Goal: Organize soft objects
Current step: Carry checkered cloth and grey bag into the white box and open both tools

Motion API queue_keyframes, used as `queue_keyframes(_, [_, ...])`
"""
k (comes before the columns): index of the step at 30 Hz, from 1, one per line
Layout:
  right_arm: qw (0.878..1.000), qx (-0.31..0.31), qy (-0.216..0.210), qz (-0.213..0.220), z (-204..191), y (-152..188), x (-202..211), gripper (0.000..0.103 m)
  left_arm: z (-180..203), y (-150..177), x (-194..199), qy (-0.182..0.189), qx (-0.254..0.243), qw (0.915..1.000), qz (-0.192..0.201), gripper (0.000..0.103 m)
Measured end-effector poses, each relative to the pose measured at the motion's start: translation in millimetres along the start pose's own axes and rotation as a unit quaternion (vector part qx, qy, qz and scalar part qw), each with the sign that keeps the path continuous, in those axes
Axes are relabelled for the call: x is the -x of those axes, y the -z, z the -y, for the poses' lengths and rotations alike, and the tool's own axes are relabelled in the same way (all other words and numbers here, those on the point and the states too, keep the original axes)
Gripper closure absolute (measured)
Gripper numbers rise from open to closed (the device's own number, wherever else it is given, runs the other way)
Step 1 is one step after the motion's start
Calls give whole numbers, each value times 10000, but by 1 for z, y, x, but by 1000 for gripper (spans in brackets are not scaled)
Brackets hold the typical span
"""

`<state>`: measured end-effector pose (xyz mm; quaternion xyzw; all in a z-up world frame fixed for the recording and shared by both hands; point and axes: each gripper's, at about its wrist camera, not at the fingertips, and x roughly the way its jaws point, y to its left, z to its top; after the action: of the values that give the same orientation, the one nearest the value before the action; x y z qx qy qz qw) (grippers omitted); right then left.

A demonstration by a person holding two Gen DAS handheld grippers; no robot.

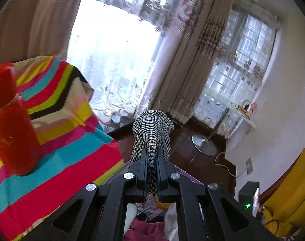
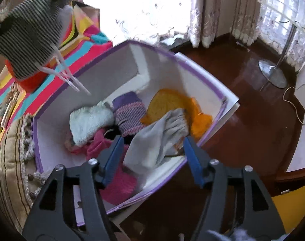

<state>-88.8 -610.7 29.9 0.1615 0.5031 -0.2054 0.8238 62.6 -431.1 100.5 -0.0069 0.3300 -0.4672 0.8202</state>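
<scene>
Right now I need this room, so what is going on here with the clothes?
A person is sorting soft things into a purple-edged white box. The left gripper is shut on a black-and-white checked cloth, held up in the air. The right gripper stands open over the box, above a grey sock lying among other soft pieces inside.

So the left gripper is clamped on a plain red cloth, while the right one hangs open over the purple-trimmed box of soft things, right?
Not quite. The left gripper is shut on a black-and-white houndstooth cloth, as the left wrist view shows, not a plain red one. The right gripper does hang open over the purple-trimmed box.
</scene>
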Motion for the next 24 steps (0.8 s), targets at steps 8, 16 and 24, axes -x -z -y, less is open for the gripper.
queue_keyframes(8, [9995, -302, 54, 91, 15, -7, -2, 35, 3, 6, -60, -508, -158, 9955, -790, 73])
queue_keyframes(16, [9999, -63, -29, 105, 2, -8, -1, 35, -27, 13, -38, -765, 249, 9946, -656, 67])
queue_keyframes(24, [9985, 383, -221, 322, -33, -11, 15, 35, -49, 12, 5, -1183, 173, 9927, -187, 66])
